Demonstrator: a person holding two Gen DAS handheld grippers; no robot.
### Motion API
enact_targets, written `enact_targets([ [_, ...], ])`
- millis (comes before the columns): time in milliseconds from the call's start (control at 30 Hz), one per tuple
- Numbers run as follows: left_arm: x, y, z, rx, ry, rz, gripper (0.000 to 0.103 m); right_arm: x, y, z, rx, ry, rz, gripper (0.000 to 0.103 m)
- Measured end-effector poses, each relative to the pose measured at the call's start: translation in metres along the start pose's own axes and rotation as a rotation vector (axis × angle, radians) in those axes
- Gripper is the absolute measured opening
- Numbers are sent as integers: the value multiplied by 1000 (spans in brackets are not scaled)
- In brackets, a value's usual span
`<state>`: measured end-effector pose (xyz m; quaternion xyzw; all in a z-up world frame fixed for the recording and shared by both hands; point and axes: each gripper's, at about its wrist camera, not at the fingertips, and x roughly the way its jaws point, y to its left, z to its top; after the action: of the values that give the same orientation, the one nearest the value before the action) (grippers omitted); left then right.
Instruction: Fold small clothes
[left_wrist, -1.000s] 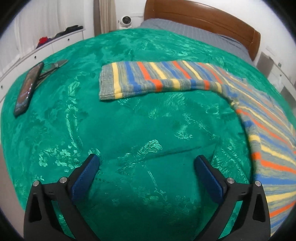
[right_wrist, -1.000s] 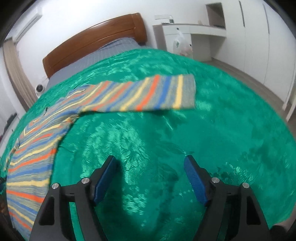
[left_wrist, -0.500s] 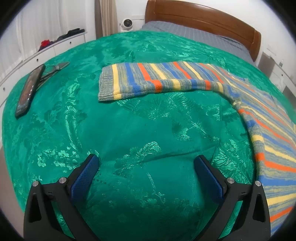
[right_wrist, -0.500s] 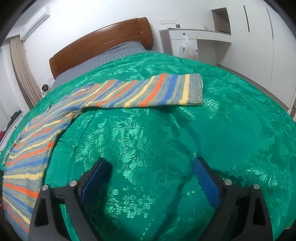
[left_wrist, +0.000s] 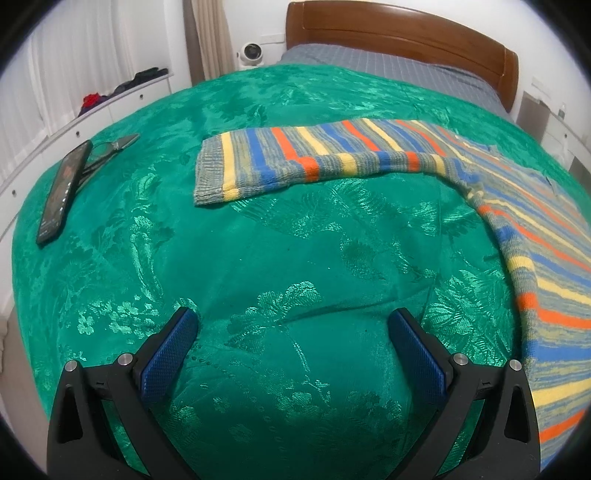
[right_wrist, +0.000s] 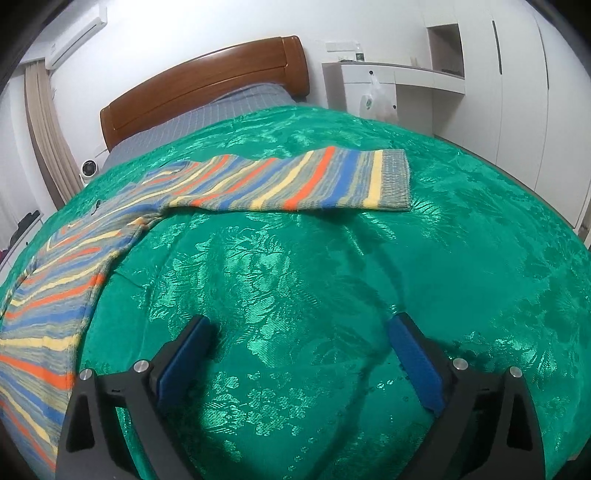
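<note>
A green brocade bedspread (left_wrist: 280, 258) is covering the whole bed, and a striped knit sweater (right_wrist: 74, 280) is lying spread on it with both sleeves stretched straight out to the sides. Its left sleeve (left_wrist: 314, 158) is reaching toward a phone (left_wrist: 61, 188) near the bed's edge, while its right sleeve (right_wrist: 295, 181) is ending in a grey cuff on bare cloth. Judging by this flat layout, the spreading step is finishing and the folding proper is not yet beginning. The left gripper (left_wrist: 291, 339) is hovering over bare bedspread, jaws wide and holding nothing. The right gripper (right_wrist: 299, 343) is opening its jaws, with only bedspread between them. The next move is probably calling for each gripper to reach its sleeve's cuff, pinch it, and carry it inward across the body.
</note>
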<state>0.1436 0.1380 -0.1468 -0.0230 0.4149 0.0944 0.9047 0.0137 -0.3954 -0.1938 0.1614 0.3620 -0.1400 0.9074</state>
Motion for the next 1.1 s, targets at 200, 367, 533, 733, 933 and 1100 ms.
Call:
enact_targets([
  [200, 1, -1, 0, 3, -4, 10, 103, 0, 1, -1, -4, -1, -2, 98],
  [367, 1, -2, -1, 3, -7, 13, 103, 0, 1, -1, -4, -2, -2, 98],
  [533, 0, -1, -1, 4, -12, 13, 103, 0, 1, -1, -4, -2, -2, 98],
  [733, 0, -2, -2, 3, -15, 16, 103, 1, 1, -1, -5, -3, -3, 98],
  [933, 0, -2, -2, 3, -15, 16, 103, 1, 1, -1, -6, -3, -3, 98],
  [1100, 0, -2, -2, 3, -15, 16, 103, 1, 1, -1, -6, -3, -3, 98],
])
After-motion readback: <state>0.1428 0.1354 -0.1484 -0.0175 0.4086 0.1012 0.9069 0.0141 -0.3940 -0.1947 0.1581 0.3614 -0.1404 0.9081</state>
